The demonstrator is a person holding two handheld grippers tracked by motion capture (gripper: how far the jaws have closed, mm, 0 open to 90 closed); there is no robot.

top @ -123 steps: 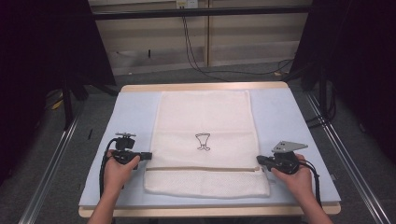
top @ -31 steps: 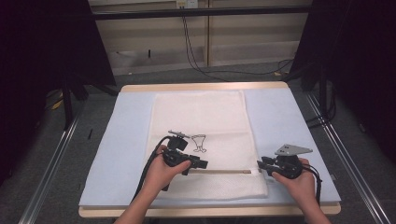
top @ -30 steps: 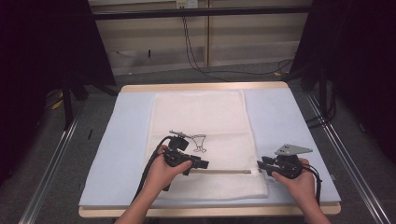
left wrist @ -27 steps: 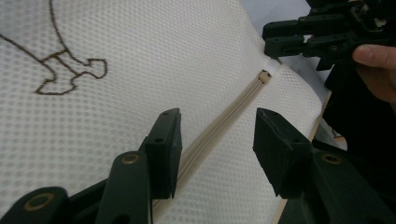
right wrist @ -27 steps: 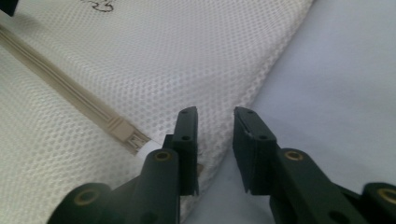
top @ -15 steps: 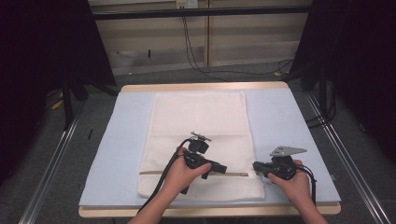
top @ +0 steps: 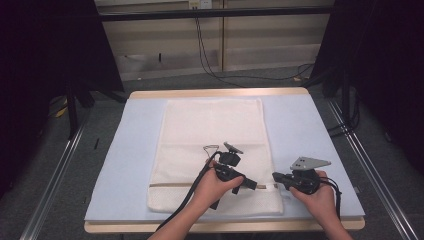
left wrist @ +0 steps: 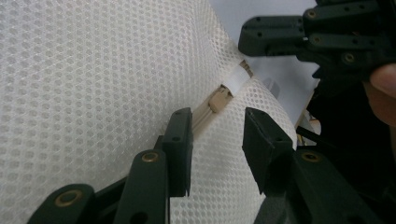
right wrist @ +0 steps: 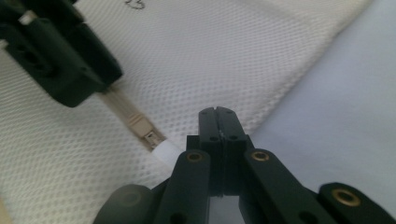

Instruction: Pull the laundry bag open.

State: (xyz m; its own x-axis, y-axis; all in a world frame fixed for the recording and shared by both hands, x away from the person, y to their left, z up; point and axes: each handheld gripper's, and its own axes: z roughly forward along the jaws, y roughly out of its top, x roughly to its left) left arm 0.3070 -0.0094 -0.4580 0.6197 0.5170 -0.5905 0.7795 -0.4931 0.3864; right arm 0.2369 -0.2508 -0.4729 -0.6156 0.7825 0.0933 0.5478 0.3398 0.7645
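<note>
**Left gripper crosses the mesh bag to the zipper's end**

Since the earliest frame the left gripper (top: 248,183) has travelled from the bag's left edge across to its right part, and its fingers (left wrist: 180,140) have just been closing; they stand partly apart, straddling the zipper track without pressing on it. Just ahead of these fingers lies the tan zipper slider (left wrist: 218,101) with its white pull tab (left wrist: 236,80) beyond it. The right gripper (top: 278,178) has hardly shifted, and its fingers (right wrist: 219,128) are pressed flat together; the white tab (right wrist: 164,151) lies just to their left, and whether they pinch bag fabric beneath cannot be told.

The laundry bag (top: 212,135) is a cream, rectangular sack of fine honeycomb mesh, lying flat, with a beige zipper (top: 172,184) running as a straight band across it near its near end, between the two sets of fingers. A small black clip-like mark (top: 210,149) sits on the mesh behind the left fingers.

Under the bag, a pale blue padded sheet (top: 305,130) covers the tabletop (top: 215,93), whose wooden edge shows at the far side. Grey floor, metal rails (top: 55,175), dark curtains and black cables (top: 210,55) surround it, with a beige panelled wall behind.
</note>
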